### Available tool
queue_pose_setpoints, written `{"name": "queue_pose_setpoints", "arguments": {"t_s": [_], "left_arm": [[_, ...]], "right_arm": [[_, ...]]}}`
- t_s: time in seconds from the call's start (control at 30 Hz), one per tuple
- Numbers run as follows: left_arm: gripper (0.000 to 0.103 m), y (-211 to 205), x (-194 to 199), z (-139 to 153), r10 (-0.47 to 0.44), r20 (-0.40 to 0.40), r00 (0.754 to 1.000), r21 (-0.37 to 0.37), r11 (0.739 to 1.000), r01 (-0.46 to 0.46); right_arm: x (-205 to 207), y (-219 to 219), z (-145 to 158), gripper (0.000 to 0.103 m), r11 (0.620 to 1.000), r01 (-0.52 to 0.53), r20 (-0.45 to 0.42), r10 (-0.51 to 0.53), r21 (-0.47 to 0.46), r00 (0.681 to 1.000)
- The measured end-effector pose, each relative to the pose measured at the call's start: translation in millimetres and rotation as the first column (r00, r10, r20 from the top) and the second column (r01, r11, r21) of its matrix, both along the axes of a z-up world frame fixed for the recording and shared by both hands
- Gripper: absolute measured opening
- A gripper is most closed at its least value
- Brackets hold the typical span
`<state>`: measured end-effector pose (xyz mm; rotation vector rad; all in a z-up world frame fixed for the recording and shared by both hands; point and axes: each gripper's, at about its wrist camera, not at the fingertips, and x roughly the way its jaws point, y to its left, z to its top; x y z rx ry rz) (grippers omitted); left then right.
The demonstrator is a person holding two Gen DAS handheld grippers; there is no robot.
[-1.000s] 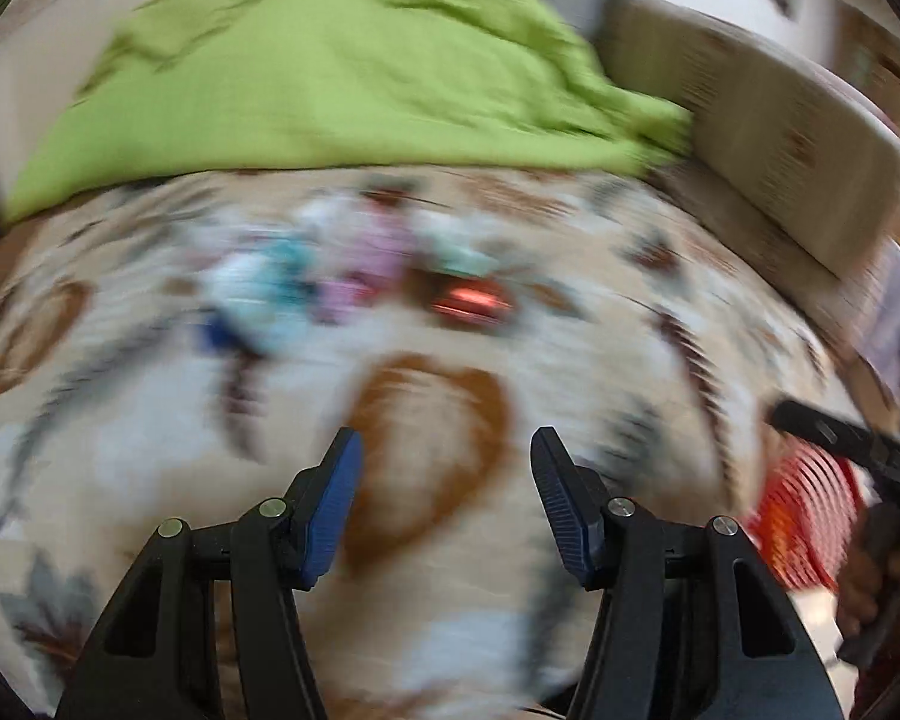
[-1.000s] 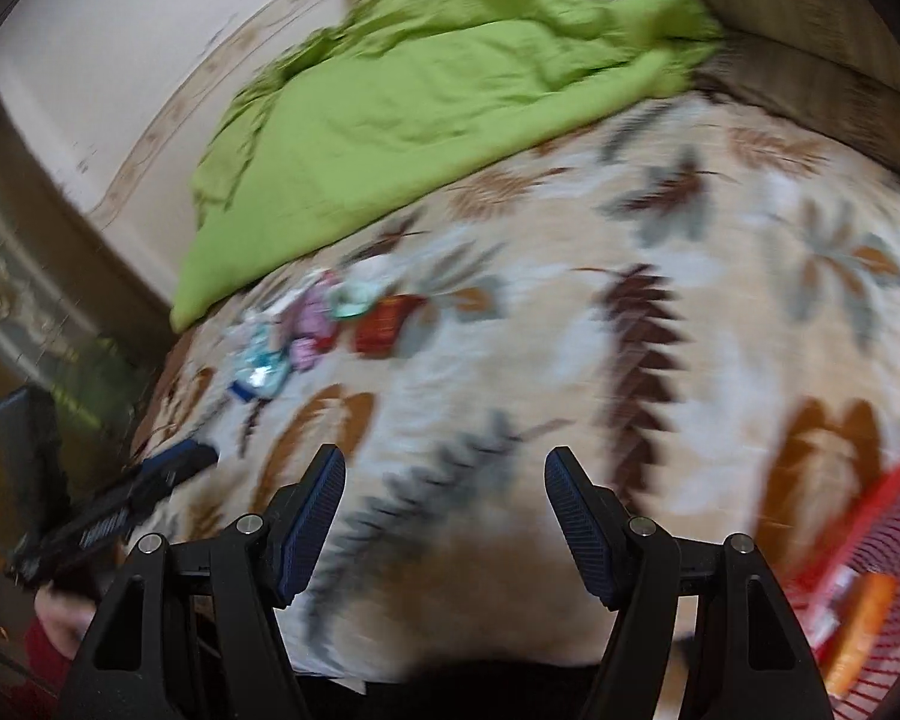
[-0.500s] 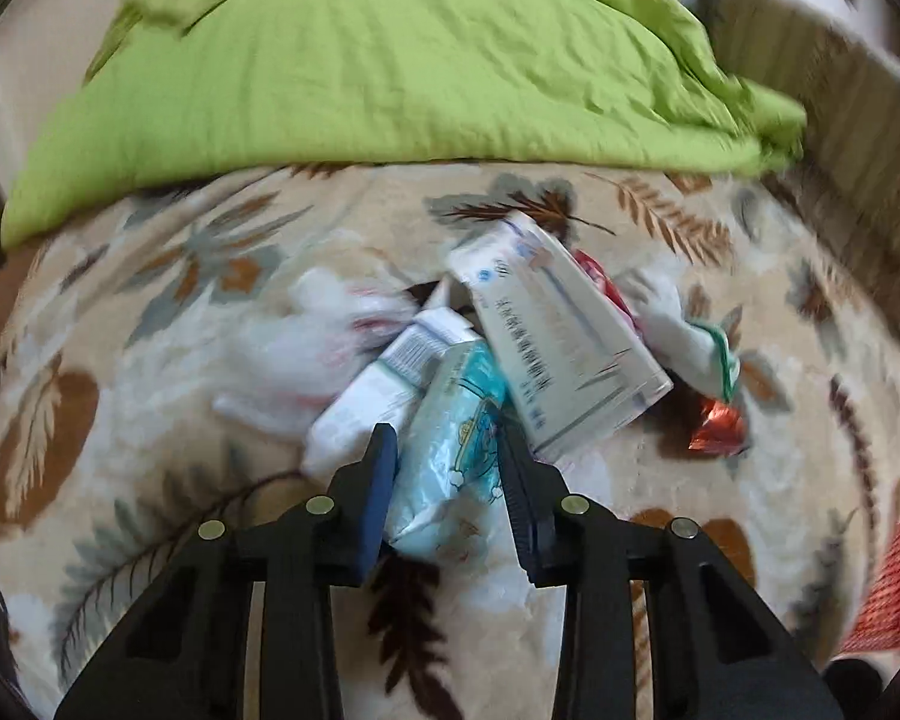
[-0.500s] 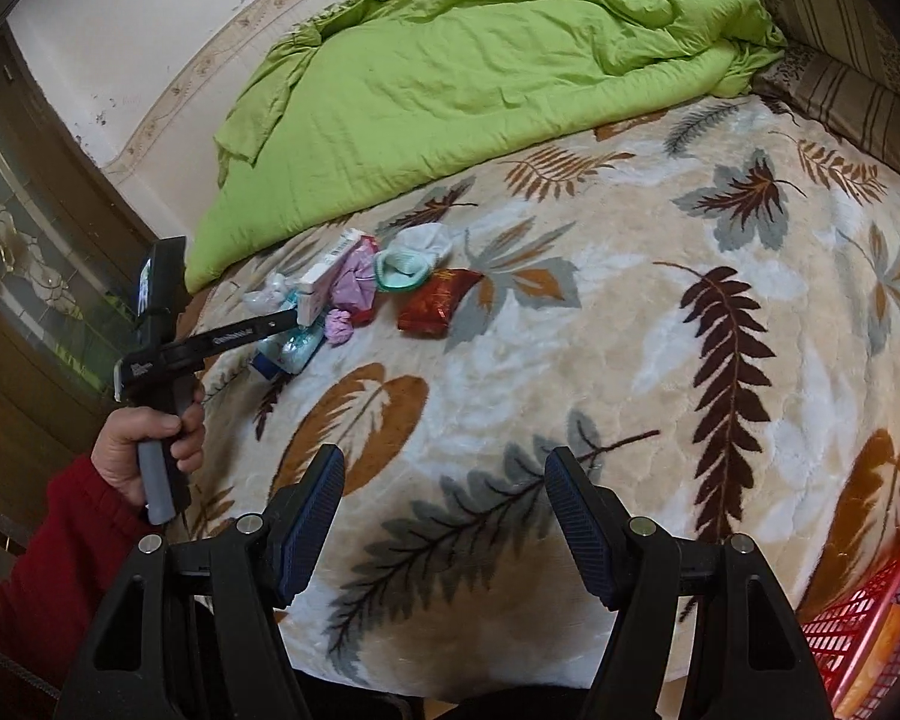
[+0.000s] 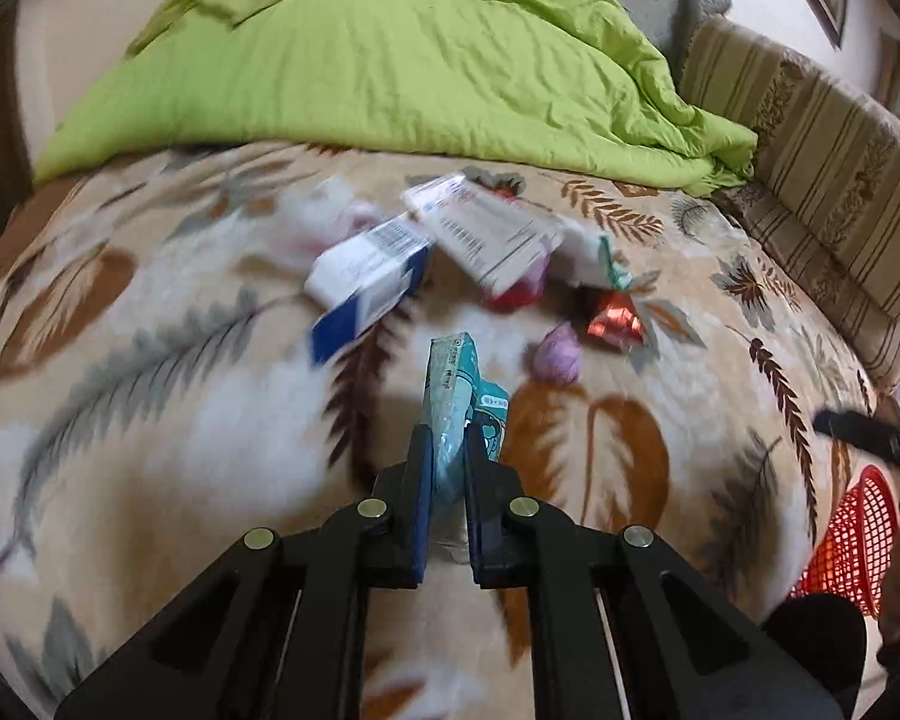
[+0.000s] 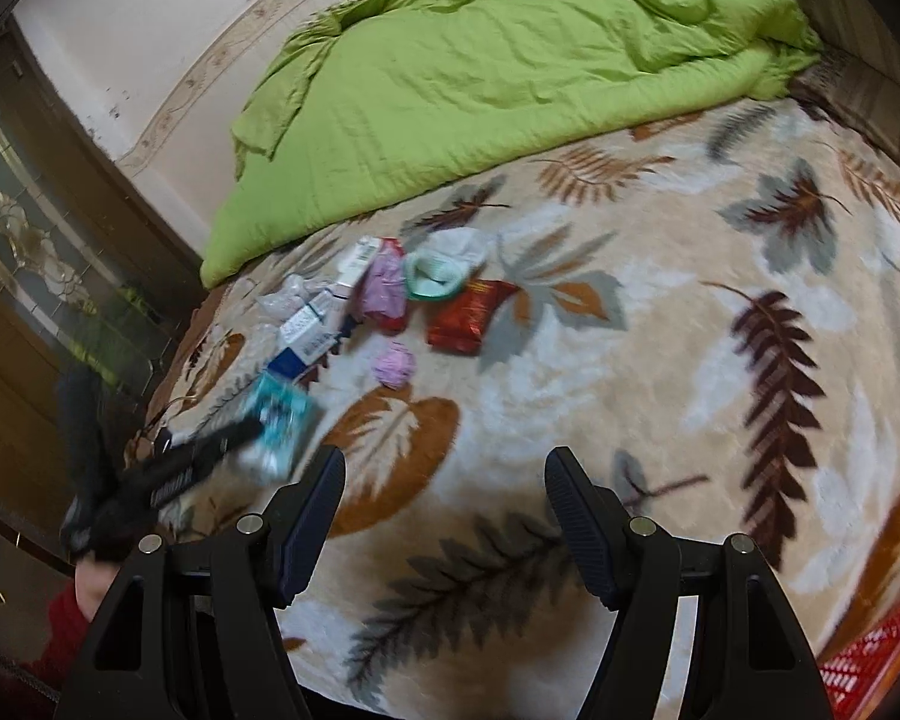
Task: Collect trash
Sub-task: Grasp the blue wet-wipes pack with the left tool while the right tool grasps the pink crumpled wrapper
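Left wrist view, left gripper clamped on crinkled teal wrapper, right gripper spread apart, holding nothing

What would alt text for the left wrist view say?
The left tool is shut on a crinkled teal plastic wrapper, lifted above a leaf-patterned beige blanket. Boxes and wrappers lie scattered beyond it, with a red mesh basket at the right edge.

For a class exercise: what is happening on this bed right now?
A person is collecting trash from a leaf-patterned blanket. The left gripper has its jaws shut on a teal packet, lifted clear of the litter pile. The right gripper hangs open and empty. A red basket waits at the bed's edge.
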<state>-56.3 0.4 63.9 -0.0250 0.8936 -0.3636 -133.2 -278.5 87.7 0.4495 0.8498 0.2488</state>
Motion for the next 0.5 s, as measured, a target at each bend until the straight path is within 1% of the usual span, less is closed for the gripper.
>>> {"name": "queue_pose_setpoints", "arguments": {"t_s": [0.1, 0.17, 0.2, 0.3, 0.33, 0.37, 0.4, 0.43, 0.5], "left_arm": [[0.010, 14, -14, -6, 0.019, 0.002, 1.000, -0.006, 1.000, -0.019], [0.011, 17, -12, -11, 0.024, -0.003, 1.000, -0.006, 1.000, -0.024], [0.012, 17, -9, -13, 0.042, -0.006, 0.999, 0.002, 0.999, -0.042], [0.021, 13, 2, -21, 0.061, -0.019, 0.998, 0.012, 0.998, -0.060], [0.024, 11, 5, -25, 0.065, -0.024, 0.998, 0.021, 0.998, -0.064], [0.034, 10, 8, -28, 0.061, -0.031, 0.998, 0.023, 0.998, -0.060], [0.035, 8, 11, -33, 0.061, -0.047, 0.997, 0.027, 0.998, -0.060], [0.035, 9, 13, -35, 0.066, -0.053, 0.996, 0.017, 0.998, -0.066], [0.035, 11, 13, -35, 0.067, -0.048, 0.997, 0.007, 0.998, -0.067]], "right_arm": [[13, 15, 3, 0.074, 0.999, -0.040, 0.009, 0.040, -0.001, 0.999], [24, 27, 2, 0.074, 0.998, -0.062, 0.008, 0.062, -0.001, 0.998], [30, 32, 1, 0.074, 0.997, -0.073, 0.002, 0.073, 0.000, 0.997], [50, 49, -6, 0.074, 0.996, -0.089, -0.012, 0.089, 0.005, 0.996], [56, 54, -9, 0.072, 0.996, -0.091, -0.021, 0.091, -0.004, 0.996], [65, 61, -13, 0.069, 0.996, -0.085, -0.030, 0.084, -0.017, 0.996], [72, 64, -16, 0.062, 0.996, -0.084, -0.032, 0.083, -0.019, 0.996], [80, 70, -21, 0.059, 0.996, -0.082, -0.042, 0.081, -0.029, 0.996], [94, 76, -28, 0.059, 0.997, -0.067, -0.056, 0.065, -0.044, 0.996]]}}
